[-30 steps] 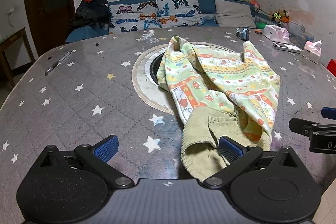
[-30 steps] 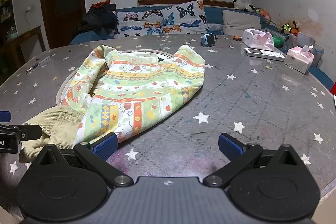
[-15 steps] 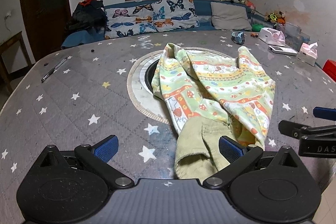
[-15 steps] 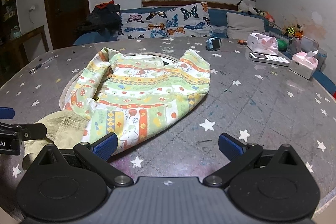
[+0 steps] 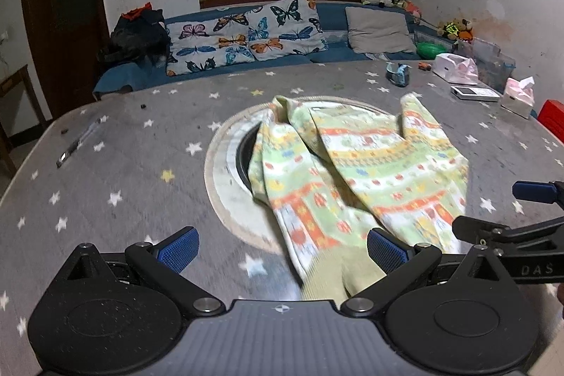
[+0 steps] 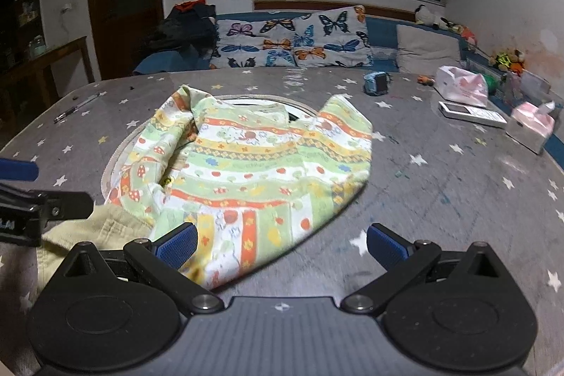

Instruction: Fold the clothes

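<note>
Left wrist view: a pen (image 5: 79,143) lies at the left edge of the starred table (image 5: 141,164). The left gripper (image 5: 282,249) occupies the lower centre, jaws wide, holding nothing. The patterned shirt (image 5: 370,171) lies crumpled at frame centre, its ribbed hem beside the right blue pad. In the right wrist view, the right gripper (image 6: 282,244) stands wide, empty, above the shirt's lower edge.
</note>
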A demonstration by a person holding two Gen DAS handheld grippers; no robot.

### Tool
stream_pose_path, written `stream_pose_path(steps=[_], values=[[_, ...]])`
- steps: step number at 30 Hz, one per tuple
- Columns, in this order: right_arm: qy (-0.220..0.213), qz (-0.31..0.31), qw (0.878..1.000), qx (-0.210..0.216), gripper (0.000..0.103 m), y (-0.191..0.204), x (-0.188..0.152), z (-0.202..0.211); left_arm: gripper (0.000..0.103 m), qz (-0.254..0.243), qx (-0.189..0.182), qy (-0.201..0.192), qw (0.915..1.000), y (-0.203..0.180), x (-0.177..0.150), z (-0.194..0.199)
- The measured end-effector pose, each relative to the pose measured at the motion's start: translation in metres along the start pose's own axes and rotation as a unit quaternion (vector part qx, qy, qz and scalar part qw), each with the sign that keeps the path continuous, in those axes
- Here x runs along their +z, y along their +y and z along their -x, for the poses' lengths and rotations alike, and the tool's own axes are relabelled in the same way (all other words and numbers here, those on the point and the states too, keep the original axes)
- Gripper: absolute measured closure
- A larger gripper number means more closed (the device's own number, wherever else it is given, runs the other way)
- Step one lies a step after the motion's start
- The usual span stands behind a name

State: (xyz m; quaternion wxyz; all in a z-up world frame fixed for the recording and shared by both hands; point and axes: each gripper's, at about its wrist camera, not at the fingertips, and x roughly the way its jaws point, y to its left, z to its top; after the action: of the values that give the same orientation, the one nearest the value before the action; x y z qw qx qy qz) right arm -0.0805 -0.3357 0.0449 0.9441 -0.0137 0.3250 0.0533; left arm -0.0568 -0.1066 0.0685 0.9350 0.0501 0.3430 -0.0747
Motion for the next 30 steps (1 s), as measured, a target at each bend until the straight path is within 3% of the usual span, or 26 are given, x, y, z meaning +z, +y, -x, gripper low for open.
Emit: stream_pose_path(steps=[7, 15, 22, 24, 29, 30], values=[[-0.002, 0.025, 1.0, 0.017, 0.001, 0.003, 0.029, -0.027, 0.001, -0.005, 0.012, -0.017, 0.9998, 0.015, 0.033, -0.03], [0.01, 0.018, 0.999, 0.045, 0.01, -0.003, 0.068, -0.068, 0.012, 0.003, -0.006, -0.022, 0.9997, 0.025, 0.076, -0.075], [0.022, 0.004, 0.997, 0.072, 0.017, -0.006, 0.087, -0.102, 0.013, 0.004, -0.021, 0.004, 0.9998, 0.026, 0.102, -0.132], [0.024, 0.002, 0.997, 0.079, 0.019, -0.005, 0.091, -0.109, 0.024, 0.002, -0.025, 0.018, 0.9995, 0.025, 0.104, -0.147], [0.029, 0.01, 0.995, 0.093, 0.021, 0.001, 0.098, -0.126, 0.092, 0.031, -0.071, 0.047, 0.9959, 0.038, 0.099, -0.167], [0.031, 0.01, 0.995, 0.097, 0.024, 0.003, 0.099, -0.129, 0.095, 0.036, -0.074, 0.045, 0.9956, 0.04, 0.098, -0.166]])
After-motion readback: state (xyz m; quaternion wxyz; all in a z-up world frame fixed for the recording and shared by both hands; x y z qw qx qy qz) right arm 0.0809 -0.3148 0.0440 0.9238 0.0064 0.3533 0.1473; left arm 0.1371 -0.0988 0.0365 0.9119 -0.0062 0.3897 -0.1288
